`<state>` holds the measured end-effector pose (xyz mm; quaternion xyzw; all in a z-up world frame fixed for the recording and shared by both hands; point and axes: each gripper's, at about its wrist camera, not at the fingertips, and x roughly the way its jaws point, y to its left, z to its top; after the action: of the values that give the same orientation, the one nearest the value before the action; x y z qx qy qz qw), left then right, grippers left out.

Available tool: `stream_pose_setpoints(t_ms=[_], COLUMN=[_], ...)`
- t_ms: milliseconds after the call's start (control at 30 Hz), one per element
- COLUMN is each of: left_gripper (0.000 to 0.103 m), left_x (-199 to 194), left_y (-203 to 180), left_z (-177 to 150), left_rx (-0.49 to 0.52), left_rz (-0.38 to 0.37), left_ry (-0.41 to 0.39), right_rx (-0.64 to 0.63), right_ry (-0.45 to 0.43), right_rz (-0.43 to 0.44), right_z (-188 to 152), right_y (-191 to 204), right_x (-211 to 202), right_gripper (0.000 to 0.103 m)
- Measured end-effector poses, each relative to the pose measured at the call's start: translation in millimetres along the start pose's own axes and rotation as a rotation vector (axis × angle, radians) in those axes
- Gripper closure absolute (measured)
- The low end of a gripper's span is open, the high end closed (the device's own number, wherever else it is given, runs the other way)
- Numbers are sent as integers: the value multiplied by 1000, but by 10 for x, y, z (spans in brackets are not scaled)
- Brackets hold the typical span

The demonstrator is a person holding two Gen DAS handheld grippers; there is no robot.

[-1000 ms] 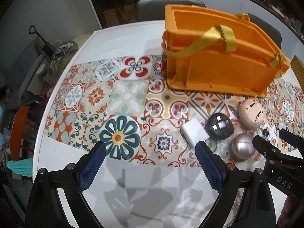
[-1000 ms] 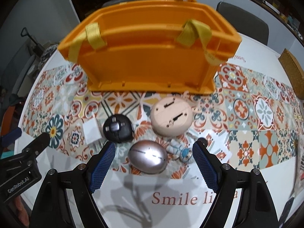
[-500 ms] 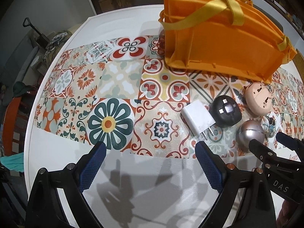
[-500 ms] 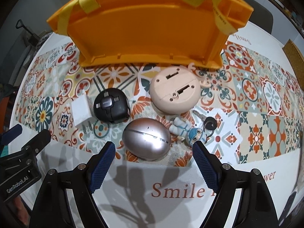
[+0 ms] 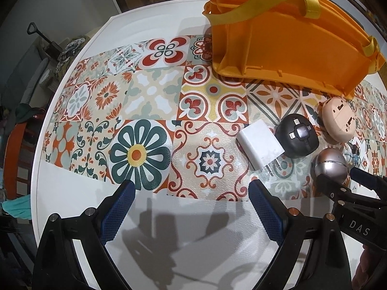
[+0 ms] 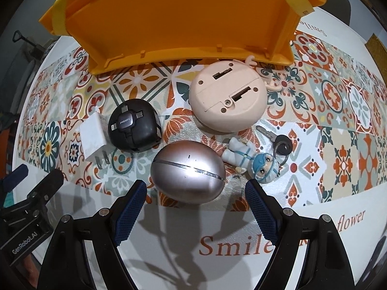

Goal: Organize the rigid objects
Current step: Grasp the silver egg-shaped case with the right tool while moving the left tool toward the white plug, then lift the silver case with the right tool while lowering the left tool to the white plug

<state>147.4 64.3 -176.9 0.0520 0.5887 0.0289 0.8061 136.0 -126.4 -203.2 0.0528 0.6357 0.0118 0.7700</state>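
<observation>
An orange basket [image 5: 290, 43] with yellow straps stands at the back of the table; it also shows in the right wrist view [image 6: 183, 17]. In front of it lie a white charger [image 5: 260, 148], a black cable reel [image 5: 297, 139], a pink round gadget [image 5: 338, 119] and a silver egg [image 5: 330, 163]. In the right wrist view the silver egg [image 6: 188, 171] lies just ahead of my open right gripper [image 6: 196, 193], with the black reel [image 6: 134, 128], charger [image 6: 93, 137], pink gadget [image 6: 227, 104] and a doll keychain [image 6: 254, 159] behind. My left gripper [image 5: 191, 195] is open and empty, near the charger.
A patterned tile mat [image 5: 150, 111] covers the white table [image 5: 72, 193]. A cork board [image 6: 377, 46] lies at the far right. Chairs and clutter stand beyond the table's left edge [image 5: 31, 77]. The left gripper's body [image 6: 26, 207] shows at the lower left of the right wrist view.
Both grippers have moved forward and down toward the objects. The silver egg now sits close between the right fingertips. The objects have not moved.
</observation>
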Motion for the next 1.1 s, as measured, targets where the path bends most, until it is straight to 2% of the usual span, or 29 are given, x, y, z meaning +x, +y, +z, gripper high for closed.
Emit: stream_pose_setpoints(t_ms=[533, 733, 900, 1100], left_gripper=[7, 7, 7, 7], left_x=[85, 117, 121, 60], left_y=[40, 29, 19, -29], left_z=[-7, -27, -31, -45], left_rx=[-11, -10, -3, 14], left_rz=[16, 12, 4, 1], left_ry=[21, 30, 35, 27], right_rx=[-26, -24, -31, -17], right_ry=[-6, -24, -56, -60], right_rz=[-38, -63, -80, -45], right_z=[253, 262, 201, 137], right_y=[241, 308, 285, 182], right_x=[260, 293, 239, 181], right_gripper=[20, 24, 37, 38])
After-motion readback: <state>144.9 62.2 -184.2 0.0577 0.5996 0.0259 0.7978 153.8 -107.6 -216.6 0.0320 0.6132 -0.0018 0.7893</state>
